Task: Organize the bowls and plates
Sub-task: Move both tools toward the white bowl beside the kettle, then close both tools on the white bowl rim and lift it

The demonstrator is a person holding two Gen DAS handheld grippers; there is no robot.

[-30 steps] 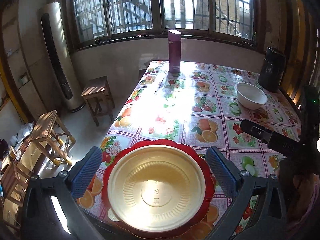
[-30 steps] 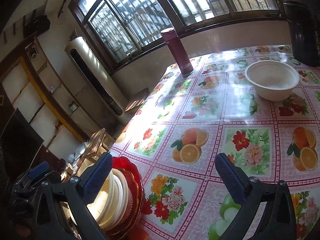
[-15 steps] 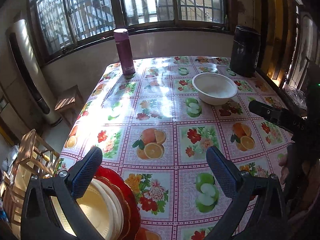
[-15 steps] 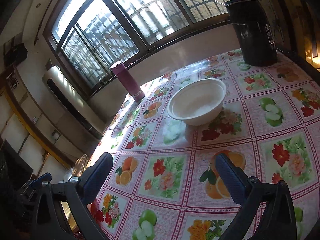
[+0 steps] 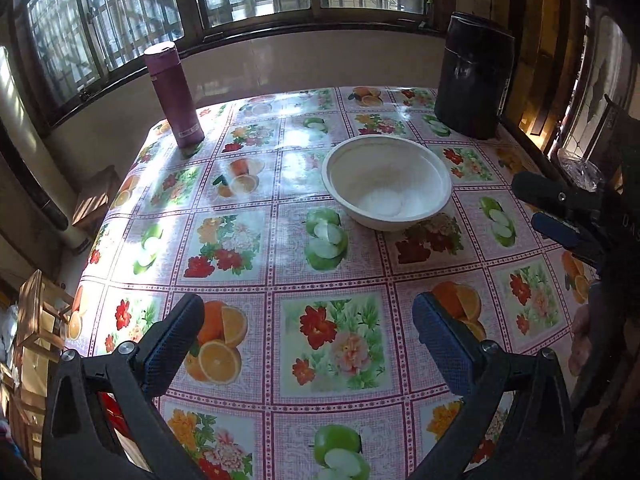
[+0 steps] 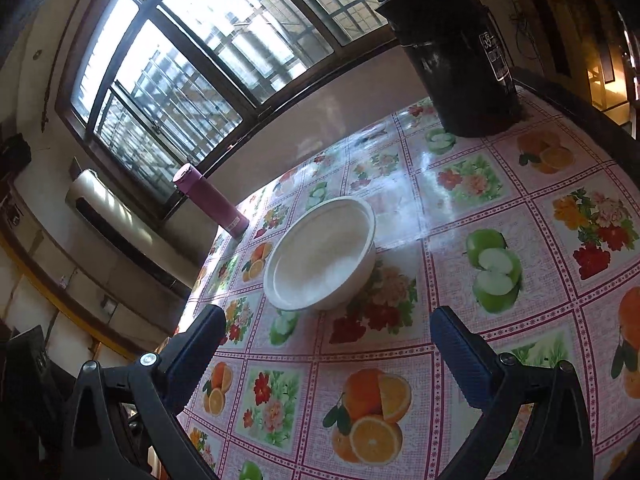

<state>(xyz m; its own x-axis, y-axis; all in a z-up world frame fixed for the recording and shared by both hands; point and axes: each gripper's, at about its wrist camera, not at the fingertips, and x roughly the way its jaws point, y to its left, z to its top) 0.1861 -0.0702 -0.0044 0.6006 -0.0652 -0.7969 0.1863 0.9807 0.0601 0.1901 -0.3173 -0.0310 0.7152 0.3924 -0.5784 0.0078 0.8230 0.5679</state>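
Observation:
A white bowl (image 5: 386, 182) stands empty and upright on the fruit-and-flower tablecloth (image 5: 280, 248), toward the far right of the table. My left gripper (image 5: 308, 336) is open over the cloth, well short of the bowl, with nothing between its blue pads. A sliver of red (image 5: 109, 410) shows behind its left finger at the table's near left edge. In the right wrist view the bowl (image 6: 320, 256) lies just beyond my right gripper (image 6: 328, 344), which is open and empty. That gripper (image 5: 538, 210) also enters the left wrist view from the right, level with the bowl.
A purple flask (image 5: 174, 96) stands at the far left corner and a tall black canister (image 5: 472, 76) at the far right corner, just behind the bowl. Wooden stools (image 5: 94, 200) sit on the floor to the left. A barred window runs behind the table.
Both grippers have swung away from the stack of plates at the near left edge and moved toward the white bowl. The stack has dropped out of view. Both stay open.

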